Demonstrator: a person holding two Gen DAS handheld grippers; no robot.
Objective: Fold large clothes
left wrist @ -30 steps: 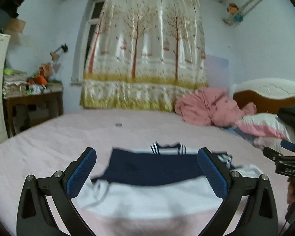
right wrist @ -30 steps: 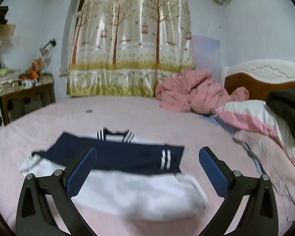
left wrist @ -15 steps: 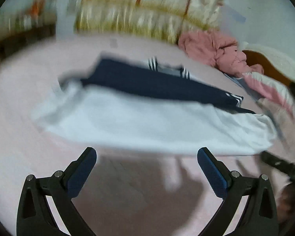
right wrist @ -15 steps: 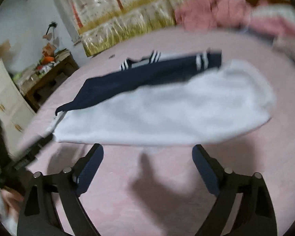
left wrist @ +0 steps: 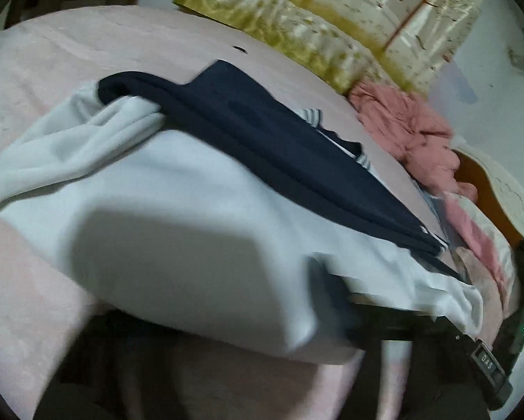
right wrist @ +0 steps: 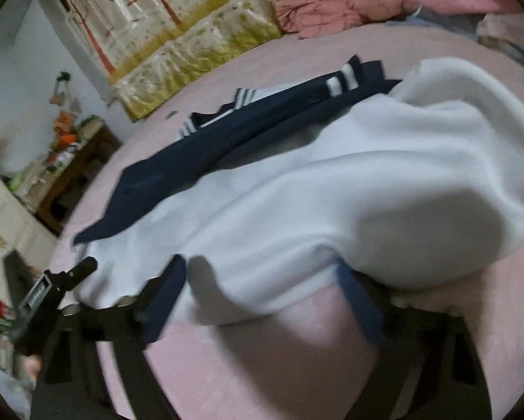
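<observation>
A white and navy garment [left wrist: 199,210] lies spread on the pink bed [left wrist: 34,297], its white hem nearest me. In the blurred left wrist view my left gripper [left wrist: 258,280] is at that hem with its jaws closing. One blue-padded finger [left wrist: 328,297] shows against the cloth and the other is hidden under it. In the right wrist view my right gripper [right wrist: 262,266] straddles the hem of the garment [right wrist: 332,192]. Its jaws are closing with bunched white cloth between two wide-apart fingers [right wrist: 167,297]. Each gripper's black body shows at the edge of the other's view.
A heap of pink quilt [left wrist: 409,129] and pillows [left wrist: 472,231] lie toward the headboard [left wrist: 489,189]. A tree-print curtain [right wrist: 178,35] hangs behind the bed. A cluttered wooden table [right wrist: 73,161] and a white cabinet [right wrist: 3,217] stand beside it.
Both grippers have come down from looking across the room to the garment's near hem and rolled. Their jaws have narrowed, and white cloth now lies between the fingers.
</observation>
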